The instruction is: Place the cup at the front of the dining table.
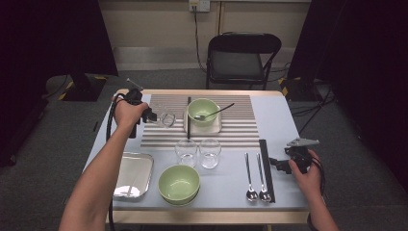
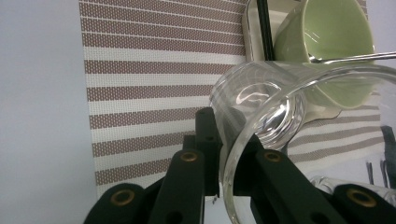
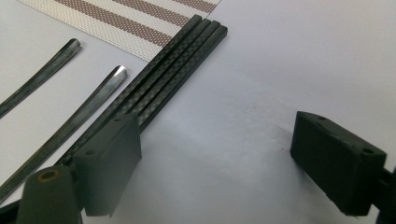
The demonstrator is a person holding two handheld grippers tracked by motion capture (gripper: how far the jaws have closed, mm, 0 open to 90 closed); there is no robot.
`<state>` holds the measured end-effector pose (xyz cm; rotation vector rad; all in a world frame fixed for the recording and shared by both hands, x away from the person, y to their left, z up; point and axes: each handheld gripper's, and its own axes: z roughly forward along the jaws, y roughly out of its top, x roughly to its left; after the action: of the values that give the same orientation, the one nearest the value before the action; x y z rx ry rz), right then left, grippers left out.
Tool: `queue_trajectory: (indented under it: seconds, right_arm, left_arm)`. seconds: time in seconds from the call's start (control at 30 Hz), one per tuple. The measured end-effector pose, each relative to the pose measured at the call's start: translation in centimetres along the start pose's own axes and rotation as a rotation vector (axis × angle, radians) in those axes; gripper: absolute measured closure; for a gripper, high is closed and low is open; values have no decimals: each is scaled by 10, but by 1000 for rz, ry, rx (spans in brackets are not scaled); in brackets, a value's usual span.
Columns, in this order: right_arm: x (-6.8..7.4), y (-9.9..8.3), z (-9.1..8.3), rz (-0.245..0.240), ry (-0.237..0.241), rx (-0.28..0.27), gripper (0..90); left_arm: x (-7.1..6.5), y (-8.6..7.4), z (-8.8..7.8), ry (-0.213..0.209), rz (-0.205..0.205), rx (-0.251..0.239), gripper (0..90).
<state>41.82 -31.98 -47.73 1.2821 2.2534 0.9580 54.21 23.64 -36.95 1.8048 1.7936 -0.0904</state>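
My left tongs (image 2: 224,172) pinch the rim of a glass (image 2: 275,116), tilted over the mat (image 2: 154,79) beside the bowl (image 2: 334,32), likely for placing it. My right tongs (image 3: 219,154) gape wide, idle by the chopsticks (image 3: 173,70).

Table (image 1: 284,120), striped mat (image 1: 240,134), tray (image 1: 133,174), bowl (image 1: 179,184), spoons (image 1: 255,175)

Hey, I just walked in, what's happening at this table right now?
A person is laying out tableware with a gripper in each hand. The left gripper is shut on the rim of a clear glass, holding it tilted over the striped placemat beside the green bowl with a spoon in it. The right gripper waits open above the bare table, next to the black chopsticks. Two more glasses, another bowl, two spoons and a metal tray sit nearer the person.
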Motion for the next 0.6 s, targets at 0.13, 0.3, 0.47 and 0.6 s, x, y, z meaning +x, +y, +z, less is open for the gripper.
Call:
queue_trajectory:
  seconds: [0.13, 0.3, 0.47, 0.6]
  right_arm:
    - [0, 0, 0, 0, 1, 0, 153]
    - [0, 0, 0, 0, 0, 0, 153]
    - [0, 0, 0, 0, 0, 0, 153]
    - [0, 0, 0, 0, 1, 0, 153]
  left_arm:
    - [0, 1, 2, -7, -18, -3, 857]
    - [3, 2, 4, 6, -6, 10, 857]
    - [4, 3, 6, 7, -8, 5, 857]
    - [4, 3, 6, 5, -8, 5, 857]
